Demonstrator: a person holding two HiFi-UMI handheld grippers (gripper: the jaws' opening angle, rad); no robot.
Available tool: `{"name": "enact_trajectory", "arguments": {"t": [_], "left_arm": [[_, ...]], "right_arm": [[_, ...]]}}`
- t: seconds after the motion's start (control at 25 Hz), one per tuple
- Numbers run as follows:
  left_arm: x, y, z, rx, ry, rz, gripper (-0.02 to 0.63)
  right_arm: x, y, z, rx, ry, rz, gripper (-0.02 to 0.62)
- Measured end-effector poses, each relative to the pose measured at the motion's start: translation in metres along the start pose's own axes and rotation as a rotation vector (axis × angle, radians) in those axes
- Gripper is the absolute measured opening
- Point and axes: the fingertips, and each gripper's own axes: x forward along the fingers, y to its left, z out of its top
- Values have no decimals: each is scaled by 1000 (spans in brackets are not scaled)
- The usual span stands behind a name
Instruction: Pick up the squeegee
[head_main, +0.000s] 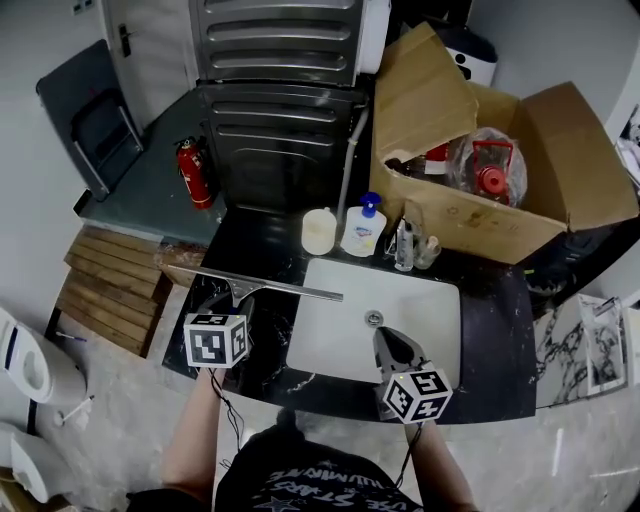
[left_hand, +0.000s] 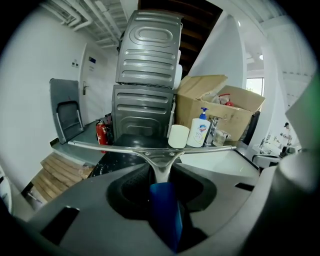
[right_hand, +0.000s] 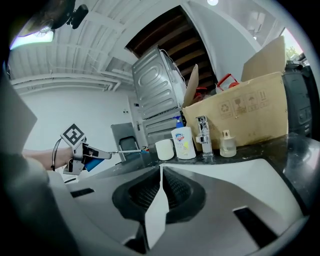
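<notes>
The squeegee is a long metal blade on a metal neck with a blue handle. It hangs level above the black counter, left of the sink. My left gripper is shut on the blue handle, and in the left gripper view the blade spans the picture ahead of the jaws. My right gripper hovers over the front of the white sink, jaws pressed together with nothing in them. From the right gripper view, the left gripper and the squeegee show at the far left.
A soap bottle, a white cup, a tap and a small glass bottle line the sink's back edge. An open cardboard box sits behind them. Stacked grey machines, a fire extinguisher and wooden slats lie beyond and left.
</notes>
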Motion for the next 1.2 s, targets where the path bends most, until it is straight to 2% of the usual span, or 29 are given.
{"name": "enact_trajectory", "arguments": {"t": [0.32,0.68,0.88,1.2], "left_arm": [[-55,-40,-25,-20,-47,15,147],[-116,-87,-72,-57,-88,29,147],[-139,-98,-92,-79,-92,37,147],[-150,-106,-115,-87,-84,33,147]], "right_arm": [[-58,7,-13,-31,2,53,49],[-120,8,-39,-50,13,91,48],[-139,2,-45,6,-17,70,48],[-153,10,-60,-43,13,87,48]]}}
